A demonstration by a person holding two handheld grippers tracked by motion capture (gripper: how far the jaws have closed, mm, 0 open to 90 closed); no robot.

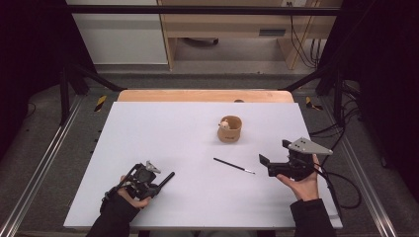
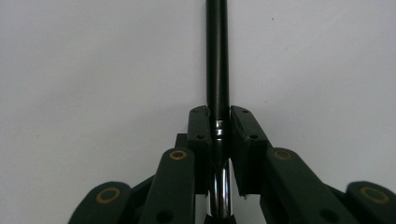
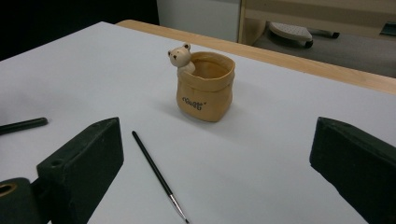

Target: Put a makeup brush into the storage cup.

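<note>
Brushes are the job: a thick black-handled brush point(image 2: 217, 60) sits clenched in the left tongs point(image 2: 218, 123), low over the white worktop point(image 1: 163, 128). Right tongs point(image 3: 215, 154) gape, released, above the thin brush point(image 3: 156, 172) lying before the bear pot point(image 3: 205, 86). Grasp looks done; next, judging by this, lift and carry potward.

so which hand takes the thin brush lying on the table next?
Right, likely. Right tool is open and the thin brush lies just ahead of it. Left tool is shut on a black brush handle, so it is occupied.
</note>
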